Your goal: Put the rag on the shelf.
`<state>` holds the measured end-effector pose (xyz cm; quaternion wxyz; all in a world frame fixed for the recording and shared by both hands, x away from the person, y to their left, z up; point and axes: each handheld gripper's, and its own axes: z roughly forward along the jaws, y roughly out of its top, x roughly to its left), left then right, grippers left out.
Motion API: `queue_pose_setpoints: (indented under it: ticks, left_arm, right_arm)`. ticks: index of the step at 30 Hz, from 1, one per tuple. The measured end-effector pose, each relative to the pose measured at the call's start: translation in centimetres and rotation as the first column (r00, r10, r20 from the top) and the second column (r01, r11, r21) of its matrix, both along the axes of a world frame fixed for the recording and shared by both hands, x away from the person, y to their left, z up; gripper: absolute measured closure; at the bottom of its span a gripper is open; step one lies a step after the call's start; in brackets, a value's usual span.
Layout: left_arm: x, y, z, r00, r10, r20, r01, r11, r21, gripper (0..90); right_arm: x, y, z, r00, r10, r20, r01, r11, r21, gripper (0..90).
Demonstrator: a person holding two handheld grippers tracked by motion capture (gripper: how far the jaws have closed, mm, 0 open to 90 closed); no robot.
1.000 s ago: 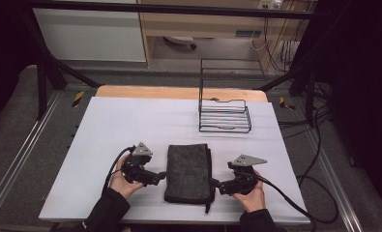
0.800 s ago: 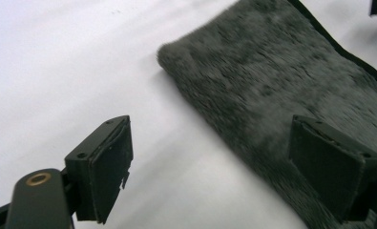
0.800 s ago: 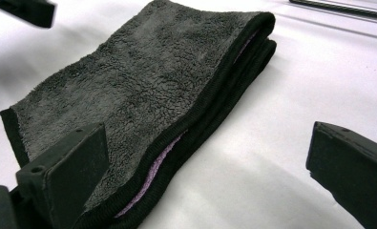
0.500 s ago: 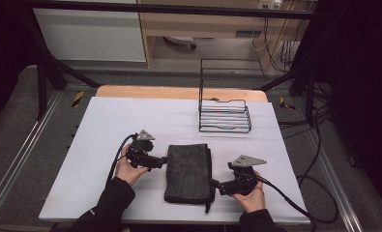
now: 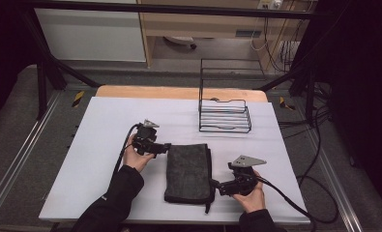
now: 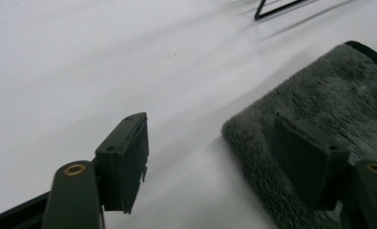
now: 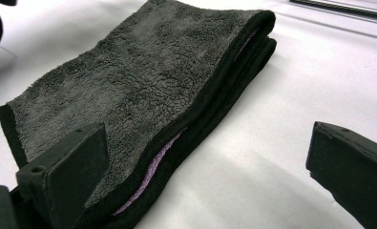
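The folded dark towel (image 5: 188, 173) lies flat near the front edge of the white table (image 5: 96, 130). The left gripper (image 5: 165, 147) sits at its far left corner, jaws just narrowing but pinching nothing yet, probably lining up a grab. The right gripper (image 5: 216, 186) waits agape at the bound edge, likely ready to steady it. A wire rack (image 5: 225, 115) stands well apart.

- My left gripper (image 5: 163, 147) has travelled up the counter (image 5: 106, 121), from the towel's (image 5: 188, 171) 9 o'clock side to its 11 o'clock corner.
- Its jaws have just been closing; one now sits over the towel's corner and the other over bare counter, not pinching anything.
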<state>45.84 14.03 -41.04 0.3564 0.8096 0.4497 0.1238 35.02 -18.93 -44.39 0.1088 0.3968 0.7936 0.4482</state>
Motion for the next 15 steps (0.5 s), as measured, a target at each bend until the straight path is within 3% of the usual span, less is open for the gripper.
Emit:
queue_pose_setpoints:
  ticks: [7, 15]
  left_arm:
    - [0.6, -0.6, -0.6, 0.9995, 0.013, -0.028, -0.013, 0.9998, -0.012, 46.1]
    - [0.7, -1.5, -1.9, 0.9971, -0.008, -0.076, 0.006, 0.9997, -0.022, 56.4]
  right_arm:
    - [0.0, 0.0, 0.0, 1.0000, -0.001, -0.006, 0.001, 1.0000, 0.001, 1.6]
    - [0.0, 0.0, -0.1, 0.9999, -0.002, -0.014, 0.002, 1.0000, -0.001, 1.9]
